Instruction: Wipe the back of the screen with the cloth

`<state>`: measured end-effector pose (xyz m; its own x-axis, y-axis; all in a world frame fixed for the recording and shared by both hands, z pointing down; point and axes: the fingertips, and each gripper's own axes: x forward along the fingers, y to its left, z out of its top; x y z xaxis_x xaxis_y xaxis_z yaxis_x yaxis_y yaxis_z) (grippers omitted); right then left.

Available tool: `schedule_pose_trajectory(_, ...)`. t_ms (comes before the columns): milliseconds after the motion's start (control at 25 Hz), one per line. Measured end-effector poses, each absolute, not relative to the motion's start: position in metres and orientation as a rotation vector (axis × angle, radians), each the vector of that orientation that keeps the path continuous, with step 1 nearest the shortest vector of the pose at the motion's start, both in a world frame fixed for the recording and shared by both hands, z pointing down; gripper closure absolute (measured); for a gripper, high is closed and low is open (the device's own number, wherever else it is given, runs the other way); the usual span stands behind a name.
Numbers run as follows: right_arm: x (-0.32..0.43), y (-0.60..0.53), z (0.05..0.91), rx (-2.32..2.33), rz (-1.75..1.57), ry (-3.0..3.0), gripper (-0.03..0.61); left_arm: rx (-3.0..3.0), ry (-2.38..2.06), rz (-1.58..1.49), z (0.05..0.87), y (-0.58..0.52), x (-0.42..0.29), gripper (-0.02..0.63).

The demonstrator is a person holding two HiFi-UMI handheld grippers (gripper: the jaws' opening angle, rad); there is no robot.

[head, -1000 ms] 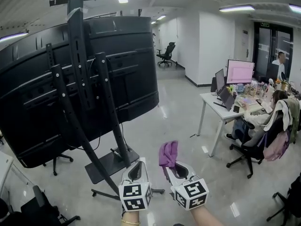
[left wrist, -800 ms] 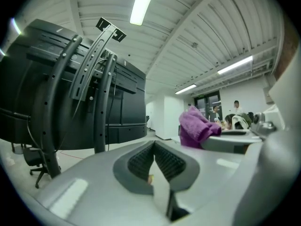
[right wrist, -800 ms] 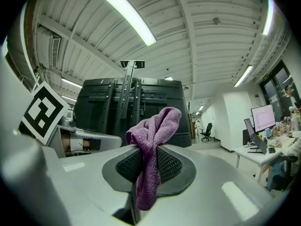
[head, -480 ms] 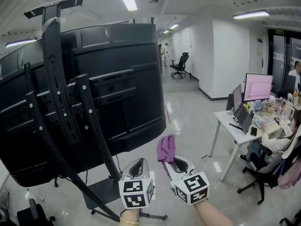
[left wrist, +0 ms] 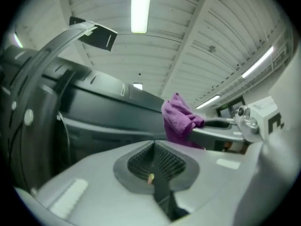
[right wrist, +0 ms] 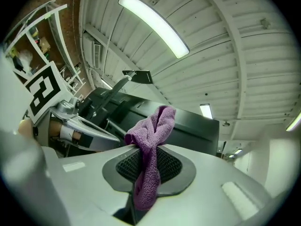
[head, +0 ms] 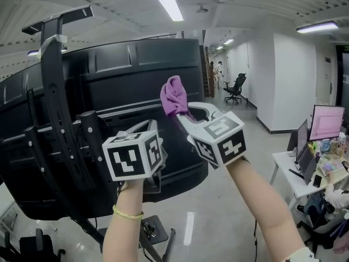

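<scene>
The black back of the big screen [head: 136,91] fills the left half of the head view, on a dark stand with upright mount bars [head: 54,102]. My right gripper [head: 184,113] is raised in front of it, shut on a purple cloth [head: 174,95] that bunches above its tips; the cloth [right wrist: 149,140] hangs pinched between the jaws in the right gripper view. My left gripper [head: 143,132] is held up beside it at the left, jaws shut with nothing in them. The cloth [left wrist: 180,123] and screen back [left wrist: 108,107] show ahead in the left gripper view.
The stand's base [head: 150,233] rests on the shiny floor below. A desk with monitors [head: 322,146] stands at the right. An office chair [head: 235,88] sits down the far corridor, where a person stands in the distance. Ceiling lights [head: 169,4] run overhead.
Both grippers have risen from low near the floor to the height of the screen's back, the cloth still held in the right one. The view has tilted upward and closer to the screen.
</scene>
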<state>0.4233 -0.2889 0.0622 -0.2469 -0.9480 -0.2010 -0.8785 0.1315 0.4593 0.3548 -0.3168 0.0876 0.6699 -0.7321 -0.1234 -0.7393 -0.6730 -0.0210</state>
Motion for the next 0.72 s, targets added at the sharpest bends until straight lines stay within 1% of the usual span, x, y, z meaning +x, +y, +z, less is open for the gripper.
schedule_pose_trajectory(120, 0.402, -0.324, 0.008, 1.791, -0.810, -2.313, 0.523, -2.650, 1.379, 0.185, 0.027, -0.342, 0.328, 0.606)
schedule_pose_trajectory(240, 0.368, -0.356, -0.026, 1.710, -0.826, -2.413, 0.523, -2.558, 1.476, 0.183, -0.014, -0.358, 0.304, 0.606)
schedule_pose_trajectory(480, 0.304, -0.408, -0.054, 1.528, -0.873, -2.411, 0.523, -2.521, 1.538, 0.198, -0.042, -0.369, 0.273, 0.606)
schedule_pose_trajectory(600, 0.304, -0.421, -0.051, 1.524, -0.835, -2.410, 0.523, -2.528, 1.528, 0.214, -0.045, -0.374, 0.275, 0.606)
schedule_pose_trajectory(720, 0.337, -0.431, -0.053, 1.614, -0.821, -2.356, 0.523, -2.537, 1.516, 0.192, -0.041, -0.385, 0.287, 0.606)
